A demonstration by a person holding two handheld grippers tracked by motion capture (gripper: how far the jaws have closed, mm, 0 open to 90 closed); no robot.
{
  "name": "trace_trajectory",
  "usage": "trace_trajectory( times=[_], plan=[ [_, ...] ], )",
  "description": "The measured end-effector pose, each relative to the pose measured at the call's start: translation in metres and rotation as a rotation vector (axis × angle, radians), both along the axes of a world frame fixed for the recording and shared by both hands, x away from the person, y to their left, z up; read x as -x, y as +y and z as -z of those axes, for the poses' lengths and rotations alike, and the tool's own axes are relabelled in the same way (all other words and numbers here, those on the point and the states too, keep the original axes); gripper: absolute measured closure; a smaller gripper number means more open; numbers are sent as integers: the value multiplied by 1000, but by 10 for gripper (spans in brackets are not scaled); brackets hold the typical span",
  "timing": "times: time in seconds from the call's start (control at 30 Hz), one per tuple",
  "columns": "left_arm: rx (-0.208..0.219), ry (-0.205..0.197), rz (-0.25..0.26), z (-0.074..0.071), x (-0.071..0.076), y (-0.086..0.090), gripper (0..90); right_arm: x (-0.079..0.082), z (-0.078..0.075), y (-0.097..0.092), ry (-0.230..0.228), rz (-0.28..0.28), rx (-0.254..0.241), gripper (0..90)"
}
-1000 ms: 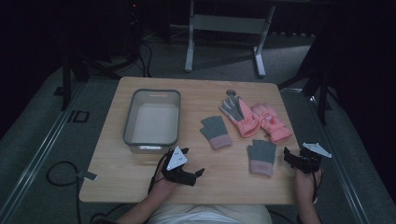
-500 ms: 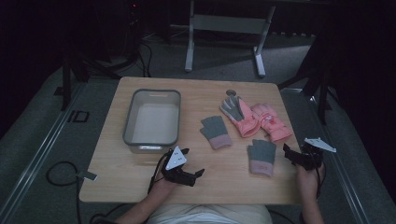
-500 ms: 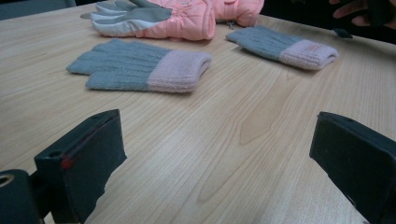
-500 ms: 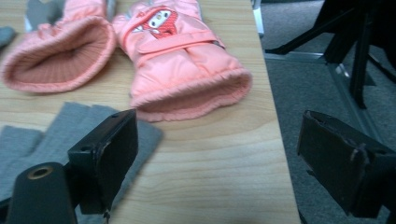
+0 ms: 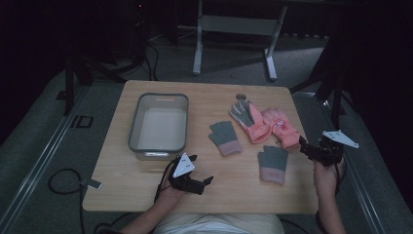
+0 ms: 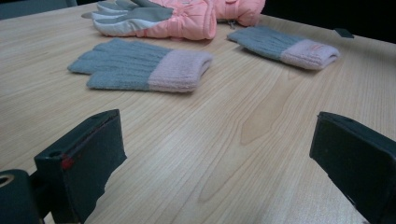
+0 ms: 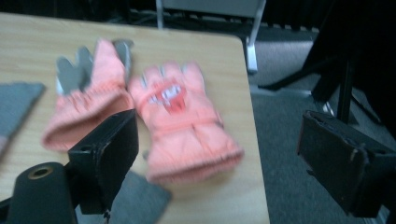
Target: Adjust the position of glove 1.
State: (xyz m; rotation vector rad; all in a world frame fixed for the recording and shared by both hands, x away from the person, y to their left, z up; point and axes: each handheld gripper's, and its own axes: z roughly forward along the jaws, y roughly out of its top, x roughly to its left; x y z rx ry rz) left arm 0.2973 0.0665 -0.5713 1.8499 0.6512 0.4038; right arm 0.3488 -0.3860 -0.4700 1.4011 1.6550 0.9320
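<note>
Wooden table: pink glove ahead of gaping right gripper.

Dim room, grey carpet, metal stand behind table.

On the tabletop, a bin sits toward the left edge, four gloves toward the right edge, well apart.

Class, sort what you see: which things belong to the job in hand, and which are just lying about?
In the job: right gripper, open; pink gloves it points at.
Lying about: grey knit gloves, grey bin, metal frame on the floor.
</note>
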Motion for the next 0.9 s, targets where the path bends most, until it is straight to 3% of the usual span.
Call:
trace_trajectory(
  times=[0.07, 0.13, 0.2, 0.23, 0.27, 0.3, 0.33, 0.47, 0.7, 0.9],
  plan=[
    [2, 0, 0, 0, 0, 0, 26, -2, -9, 4, -7, -17, -8, 143],
    [1, 2, -2, 0, 0, 0, 26, -5, -15, 7, 28, -28, -38, 143],
    [0, 3, -3, 0, 0, 0, 26, -8, -18, 13, 43, -81, -78, 162],
    [0, 3, -3, 0, 0, 0, 26, -8, -18, 13, 43, -81, -78, 162],
    [0, 3, -3, 0, 0, 0, 26, -9, -19, 17, 71, -90, -80, 162],
    [4, 4, -2, 0, 0, 0, 26, -9, -19, 17, 71, -90, -80, 170],
    [4, 5, -2, 0, 0, 0, 26, -17, -20, 27, 137, -150, -111, 144],
    [1, 1, -2, 0, 0, 0, 26, -23, -22, 38, 140, -163, -90, 133],
    [0, -3, -3, 0, 0, 0, 26, -34, -28, 72, 141, -266, -57, 112],
    [-8, -9, -3, 0, 1, -1, 26, -42, -29, 95, 140, -334, -38, 149]
  ],
)
